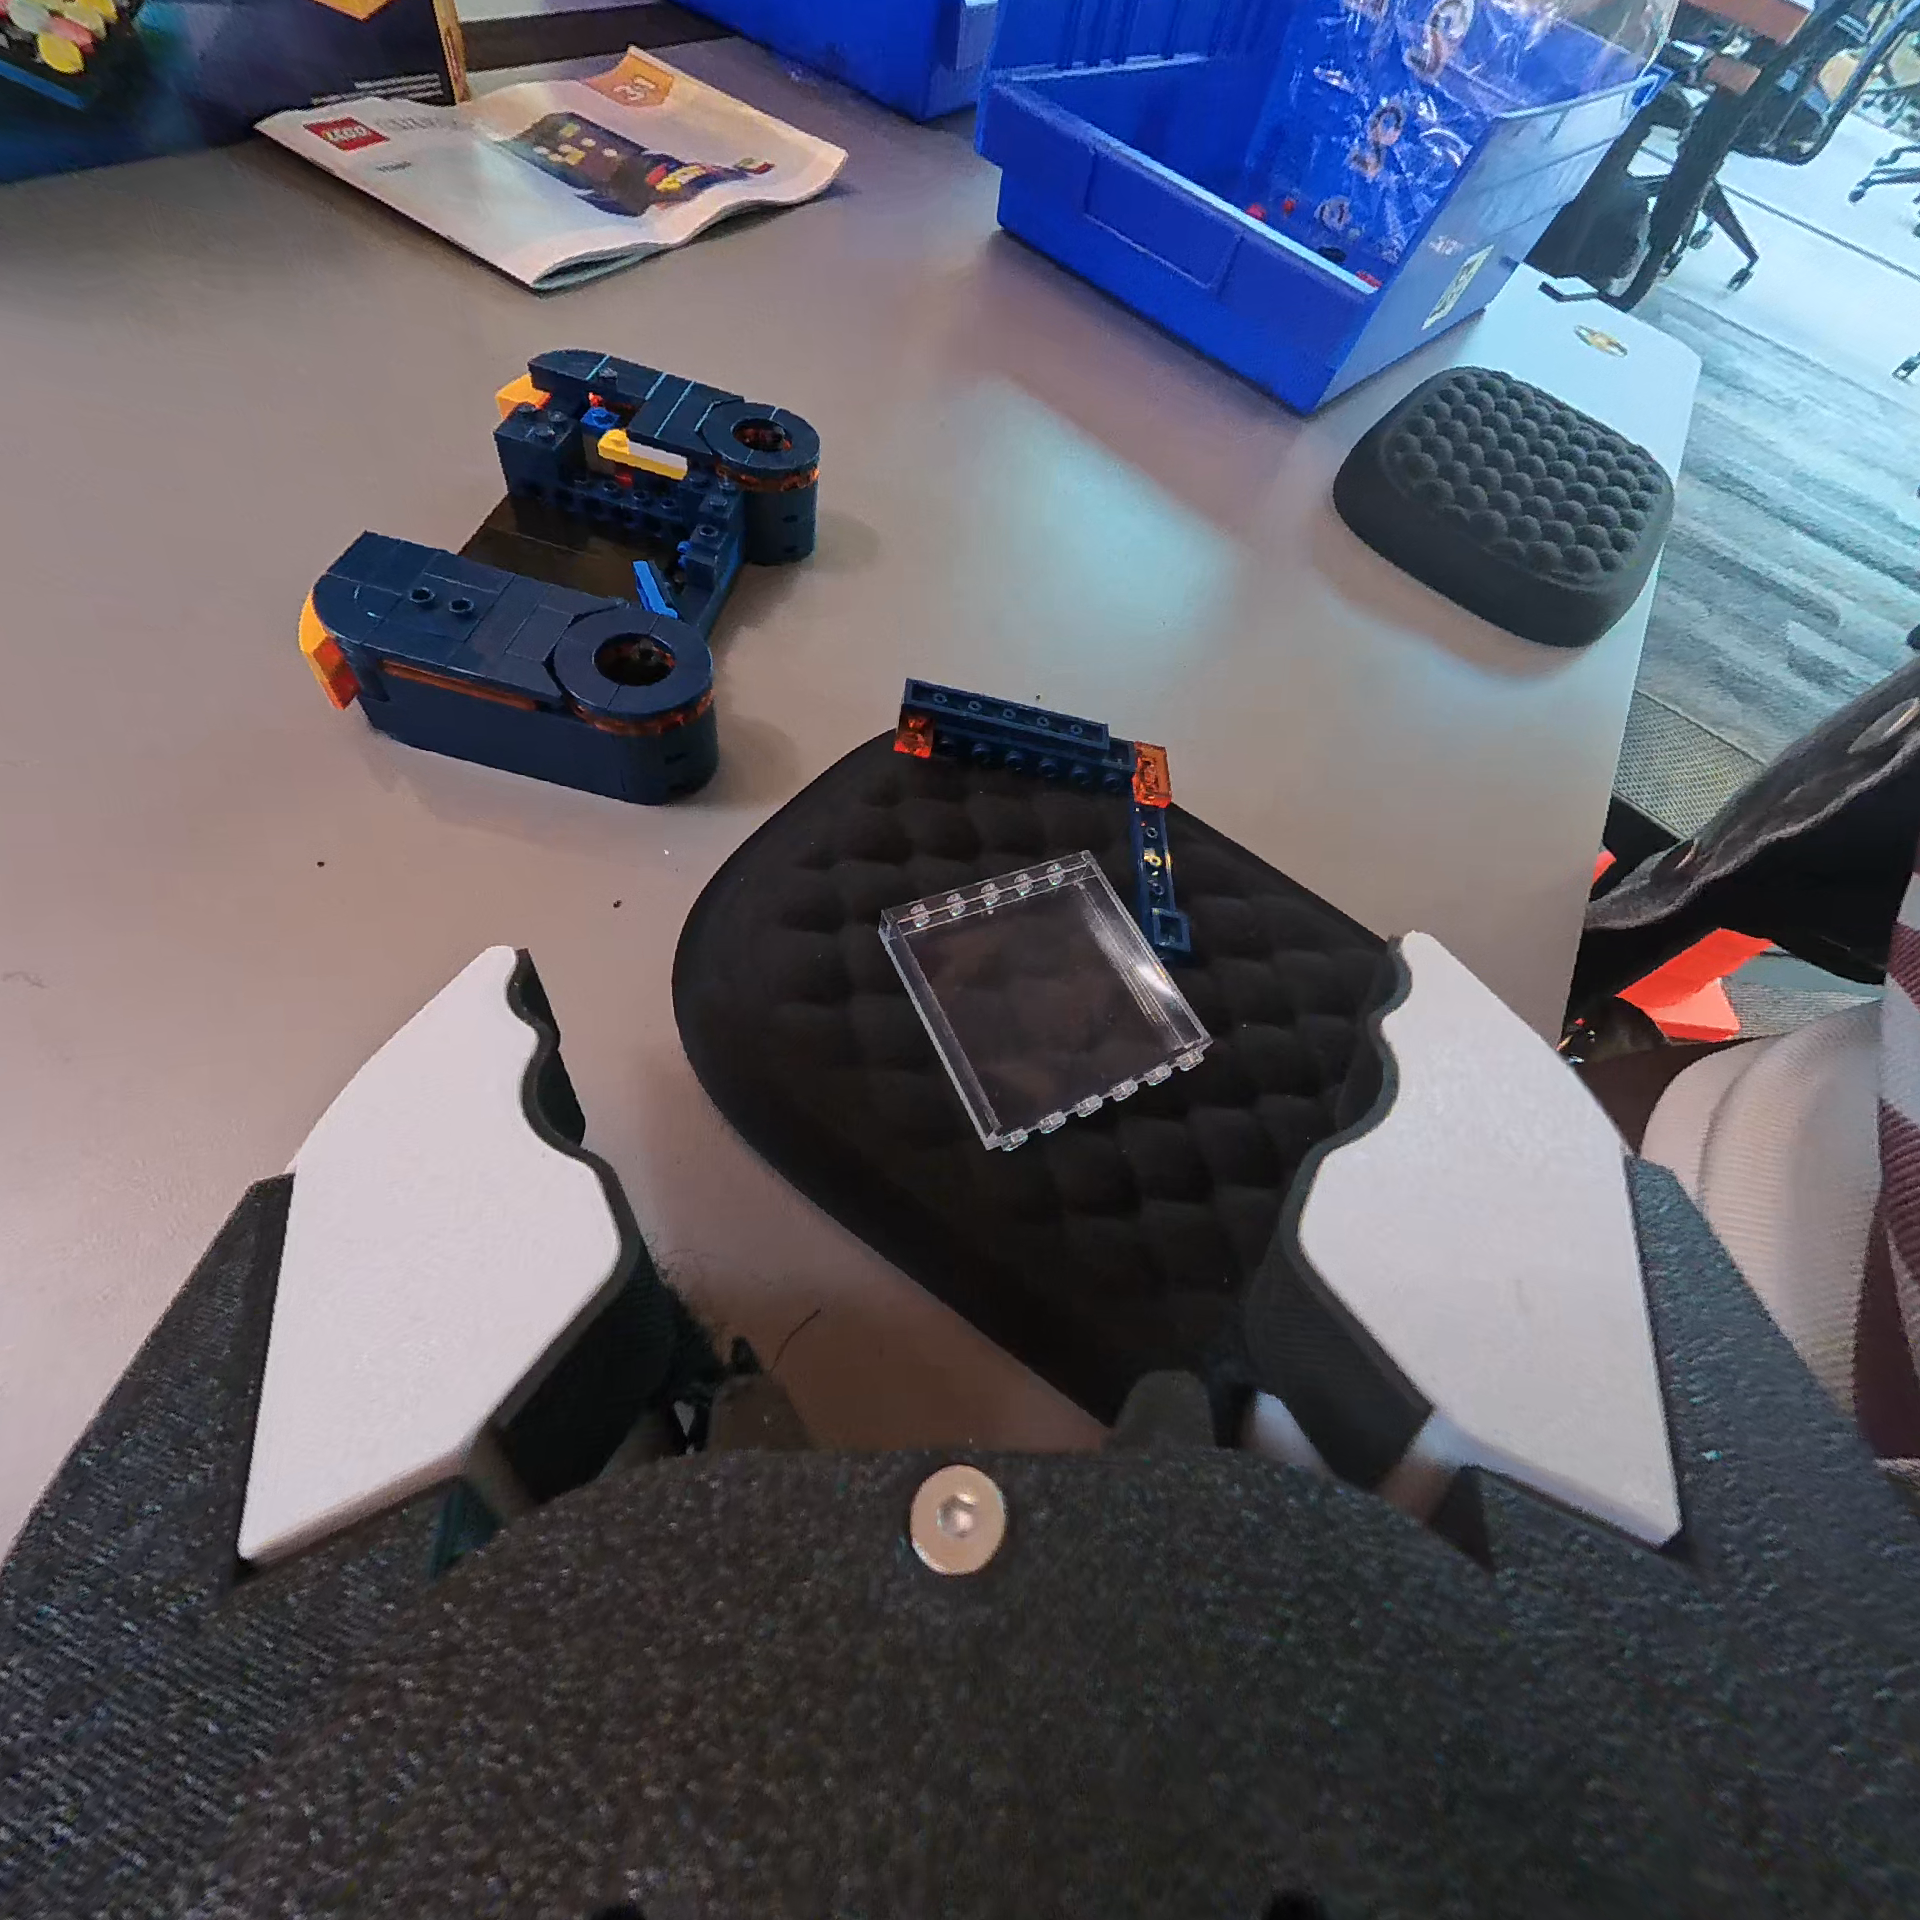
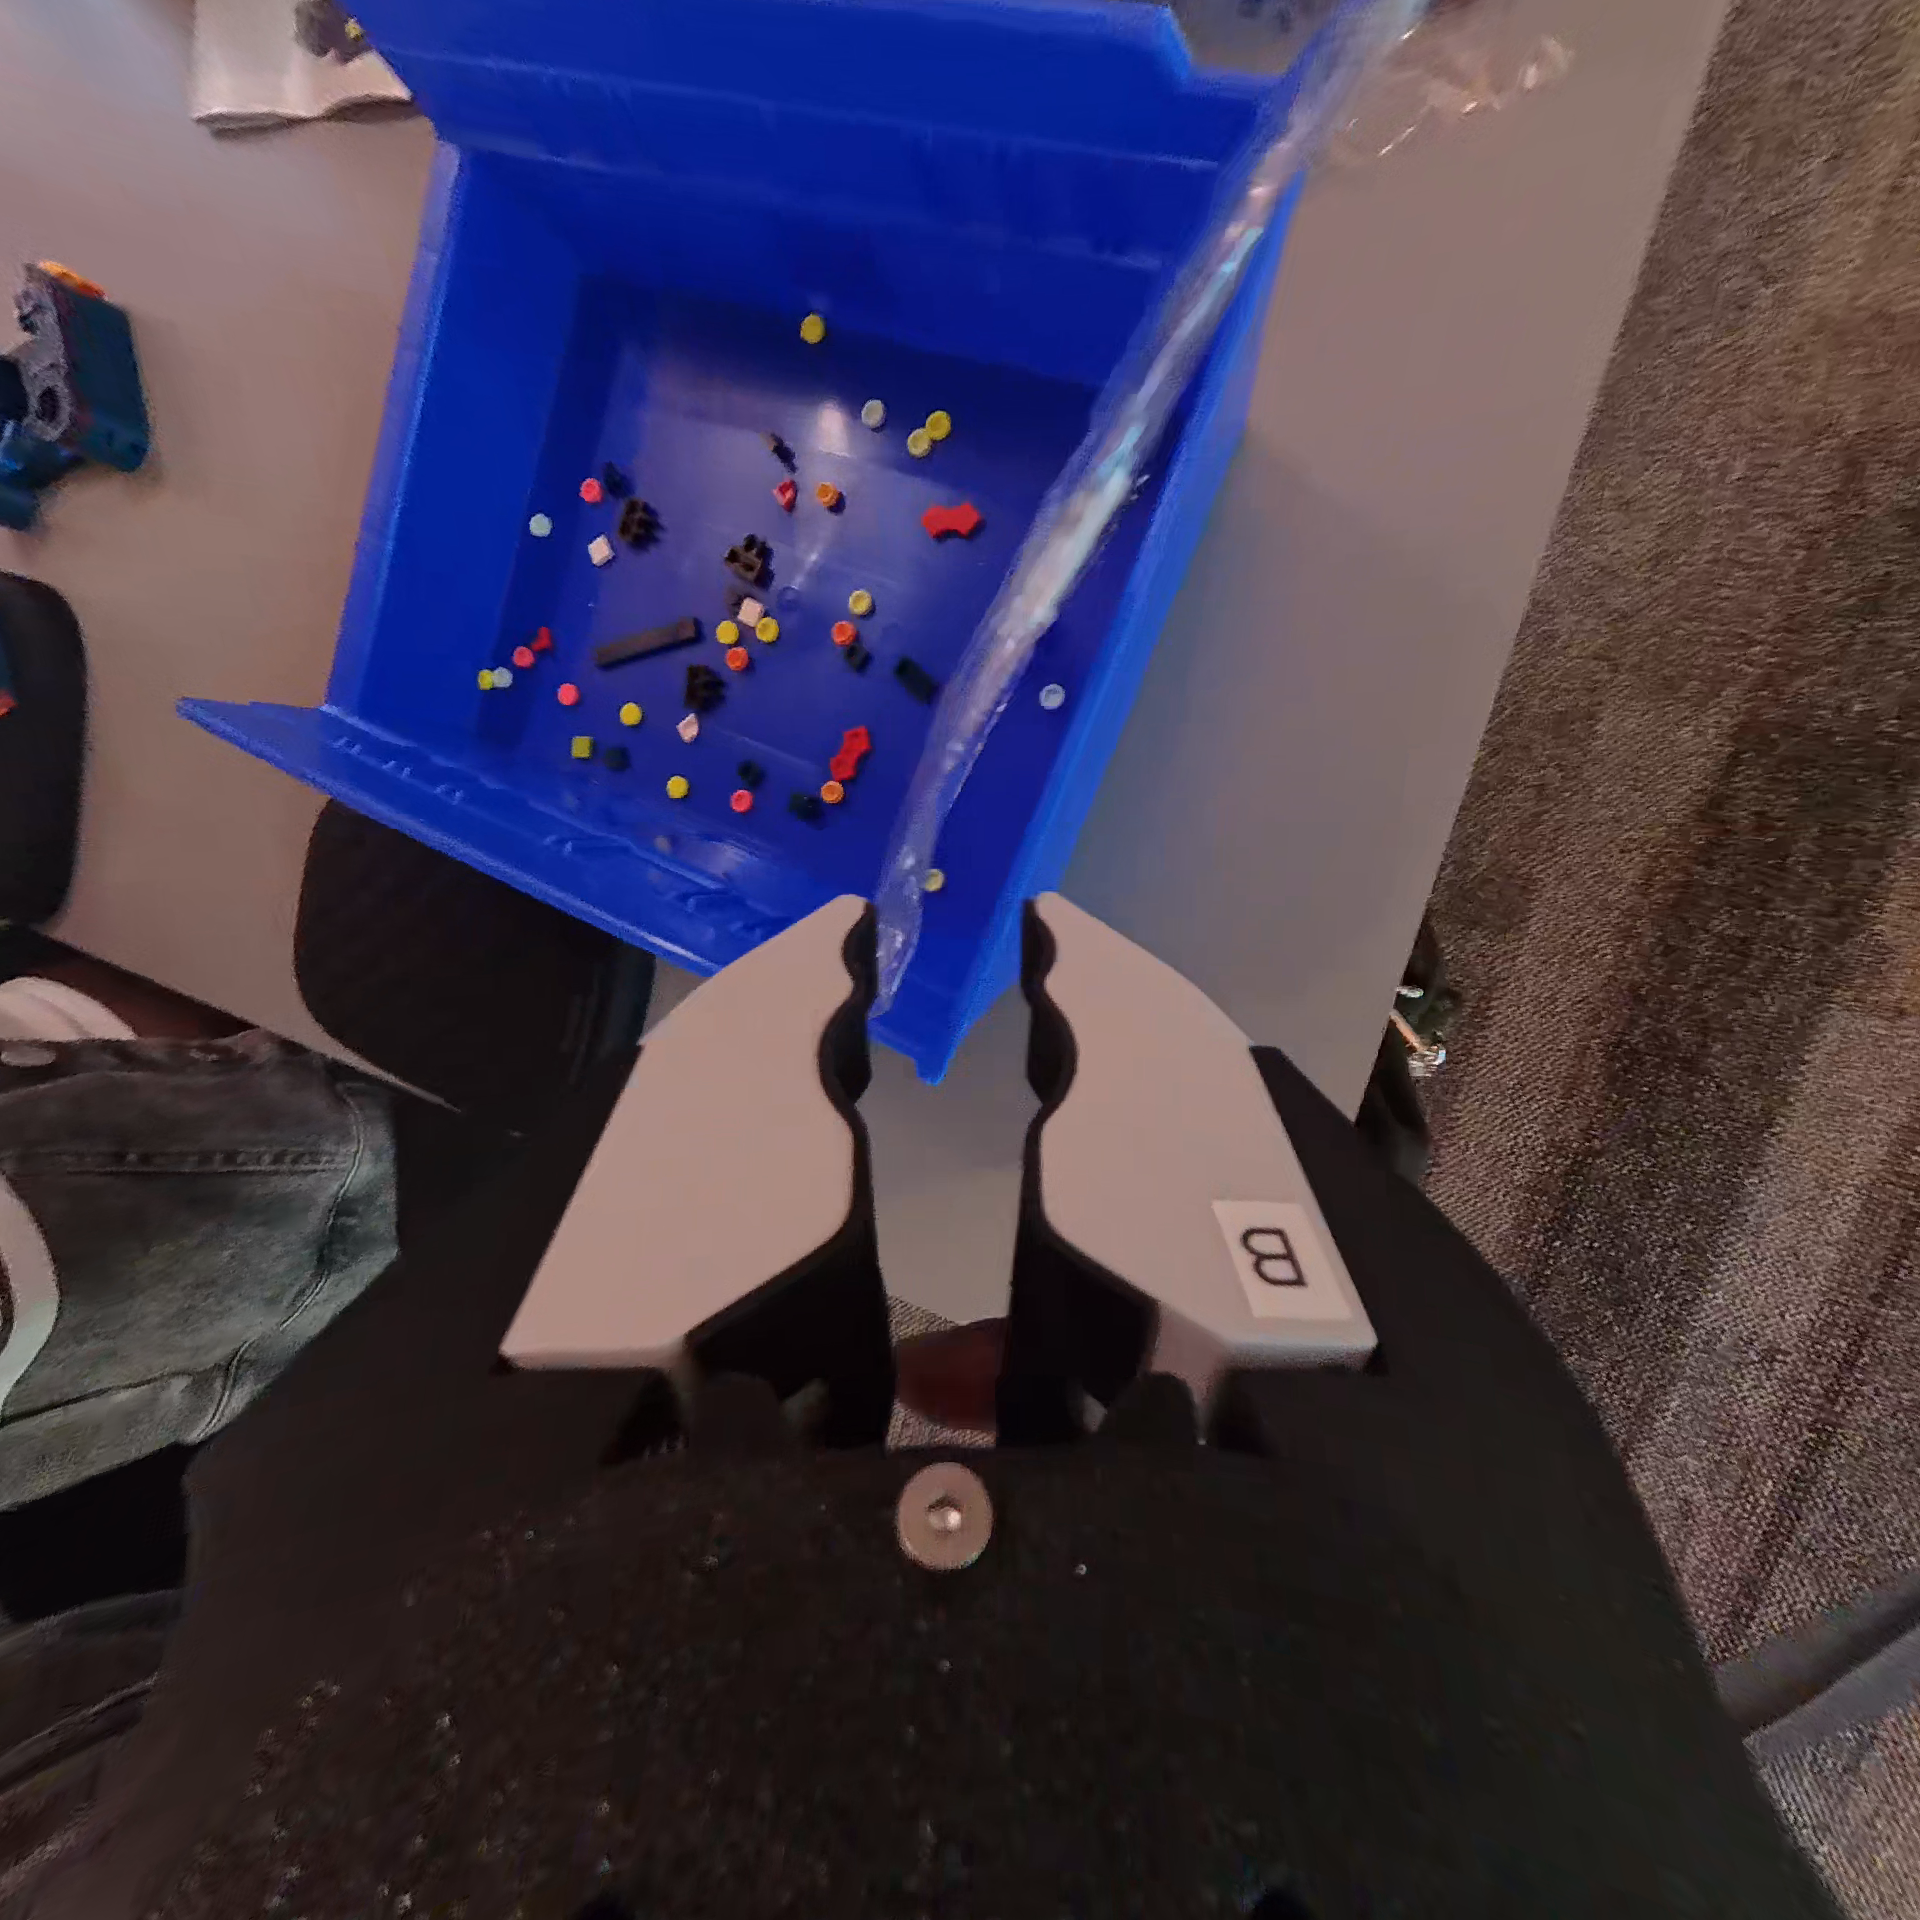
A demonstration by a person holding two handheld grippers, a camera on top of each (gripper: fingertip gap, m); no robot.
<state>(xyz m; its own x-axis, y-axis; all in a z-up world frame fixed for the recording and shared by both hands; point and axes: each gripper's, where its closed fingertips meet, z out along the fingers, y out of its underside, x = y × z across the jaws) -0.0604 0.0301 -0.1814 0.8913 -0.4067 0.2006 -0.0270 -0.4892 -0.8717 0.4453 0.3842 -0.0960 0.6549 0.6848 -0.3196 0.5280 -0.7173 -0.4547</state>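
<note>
Left tongs (image 1: 956, 956) spread wide above clear panel (image 1: 1042, 997) on black pad (image 1: 831, 1060), right tongs (image 2: 945, 914) parted, empty, over blue bin (image 2: 499, 416).

Left hand-held gripper (image 1: 956, 966): fingers spread wide, holding nothing, above a black dimpled foam pad (image 1: 862, 1039) on the grey surface (image 1: 208, 935). On the pad: a clear studded panel (image 1: 1042, 1000) lying flat, and beyond it, just beside, a dark-blue L-shaped brick frame (image 1: 1049, 740) with orange corners. Farther left, apart, a dark-blue brick assembly (image 1: 540, 582).
</note>
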